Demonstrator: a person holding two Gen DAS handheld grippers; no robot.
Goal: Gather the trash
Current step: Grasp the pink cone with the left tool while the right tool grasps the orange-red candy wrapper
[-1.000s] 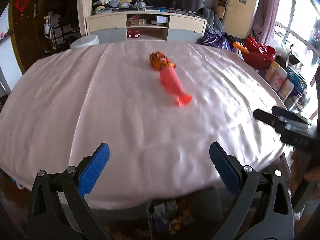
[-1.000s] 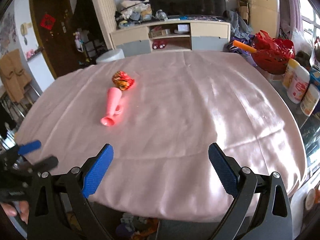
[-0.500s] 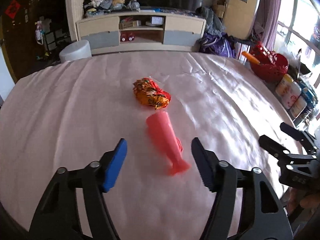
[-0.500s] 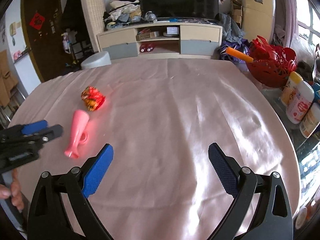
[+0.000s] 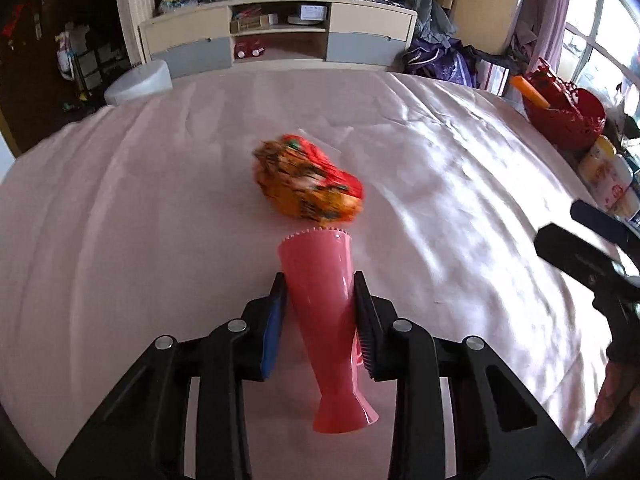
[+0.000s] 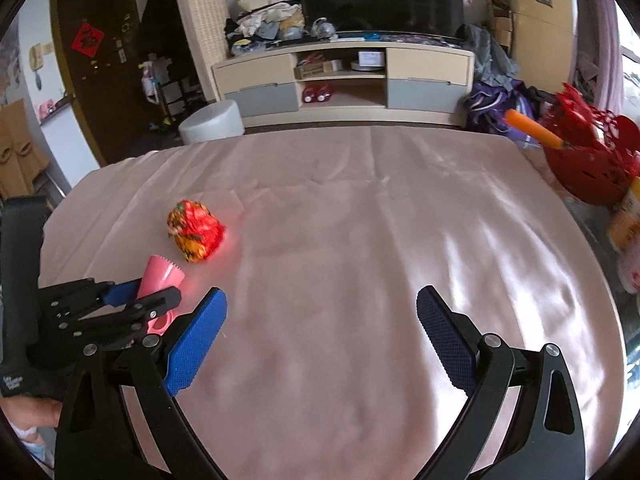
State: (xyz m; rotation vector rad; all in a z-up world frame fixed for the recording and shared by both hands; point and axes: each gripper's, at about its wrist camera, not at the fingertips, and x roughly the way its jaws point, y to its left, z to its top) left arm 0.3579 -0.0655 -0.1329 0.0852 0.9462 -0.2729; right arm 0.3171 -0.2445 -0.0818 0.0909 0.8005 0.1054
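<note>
Now my left tongs (image 5: 320, 312) sit around the pink cup (image 5: 326, 320), low in the middle of the left view. A second ago those tongs were wide open near the counter's edge, and the cup lay far off in the middle of the cloth. I have pushed in over the counter (image 5: 120, 220) since then, and the jaws are closing, with the cup between them. The pads look right up against its sides, but I cannot tell if they squeeze it yet. The cup lies on its side, wide toothed rim pointing away, foot pointing back at me.

Just past the rim lies the wrapper (image 5: 310, 182), a crumpled orange and red ball. It seems to touch the rim or sit just beside it.

My right tongs (image 6: 320, 320) are wide open and hold nothing. They have moved in too, and hang over bare cloth at the bottom of the right view.

So I think the cup is nearly caught. The wrapper is not picked up yet, and I see no bin.
</note>
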